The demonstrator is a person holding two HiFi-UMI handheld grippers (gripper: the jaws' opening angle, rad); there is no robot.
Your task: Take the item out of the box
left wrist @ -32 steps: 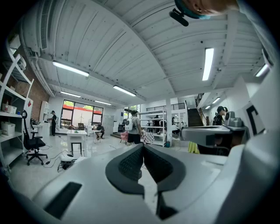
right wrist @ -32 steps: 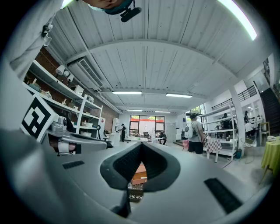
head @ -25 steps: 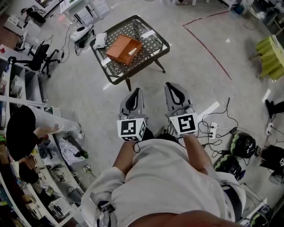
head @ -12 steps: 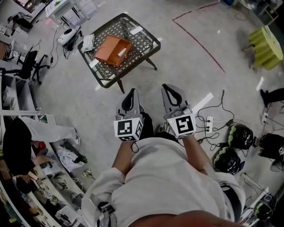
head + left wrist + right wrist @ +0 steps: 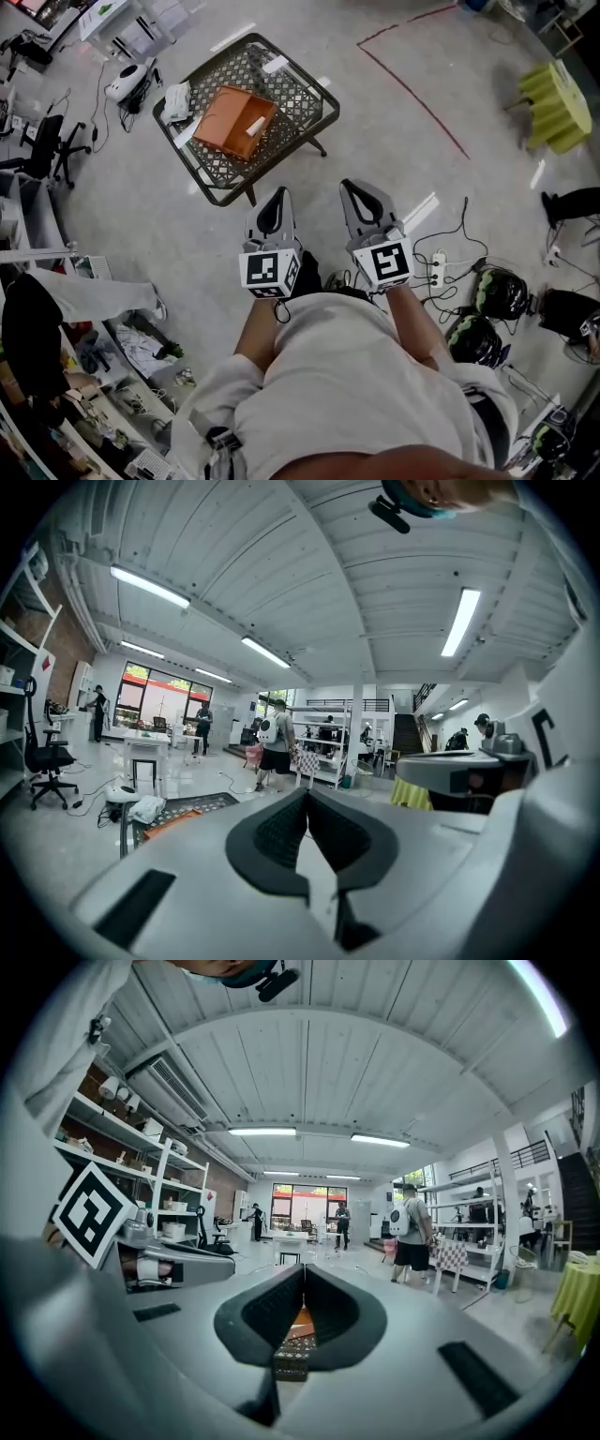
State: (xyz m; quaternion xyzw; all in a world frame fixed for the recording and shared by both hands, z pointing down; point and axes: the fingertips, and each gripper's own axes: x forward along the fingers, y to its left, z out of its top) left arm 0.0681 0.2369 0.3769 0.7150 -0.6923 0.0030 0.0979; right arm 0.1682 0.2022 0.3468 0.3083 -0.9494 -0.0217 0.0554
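While box [image 5: 221, 127] sits on table [image 5: 292, 90], item [image 5: 254, 127] lies diagonal.

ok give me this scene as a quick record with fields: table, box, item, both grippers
table: dark metal lattice table, ahead of the person
box: orange box, open, lying on the table
item: small white item inside the box, not yet taken out
left gripper: left gripper shut, empty, short of the table
right gripper: right gripper shut, empty, beside the left one

Item [image 5: 255, 126] in box [image 5: 221, 133] — too small to identify.
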